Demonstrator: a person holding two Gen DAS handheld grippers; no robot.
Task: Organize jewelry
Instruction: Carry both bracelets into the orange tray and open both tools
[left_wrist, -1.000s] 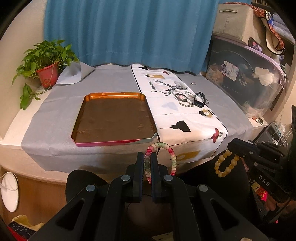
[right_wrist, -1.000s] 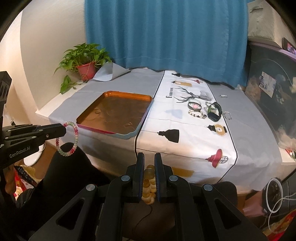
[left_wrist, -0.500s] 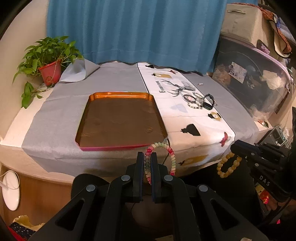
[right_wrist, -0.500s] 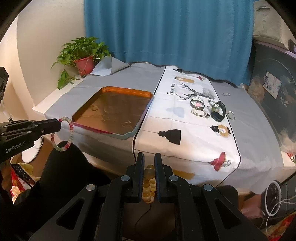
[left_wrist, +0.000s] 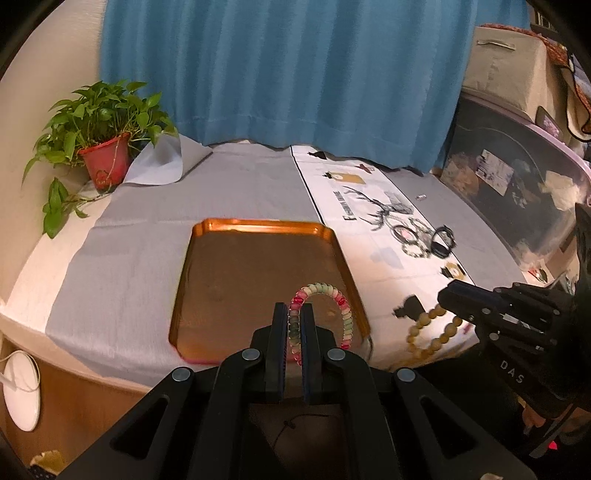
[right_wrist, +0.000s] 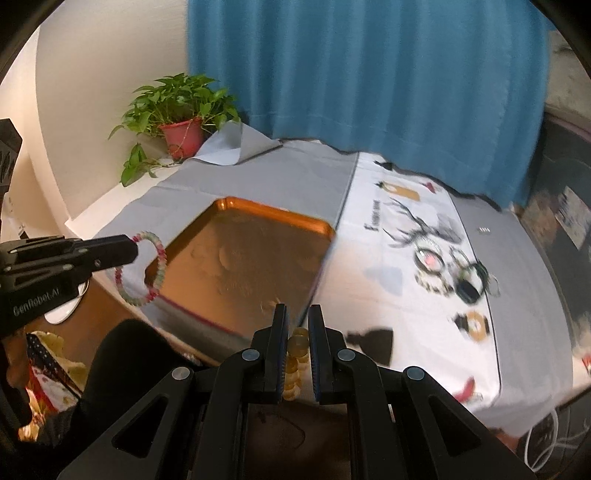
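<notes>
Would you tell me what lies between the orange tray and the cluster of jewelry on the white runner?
Only bare printed white runner separates the orange tray from the jewelry cluster, clearest in the left wrist view.

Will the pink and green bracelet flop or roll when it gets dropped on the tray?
The bracelet keeps a round hoop shape while the left gripper pinches one side, so it probably won't flop much. Its beads look smooth and rounded; it may slide or wobble on the shiny tray before lying flat.

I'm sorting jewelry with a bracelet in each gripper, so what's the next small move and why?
Probably carry the left gripper a little further over the orange tray, then lower it. It is shut on the pink-green bracelet, which hangs near the tray's front edge, and nothing lies in the tray.
</notes>
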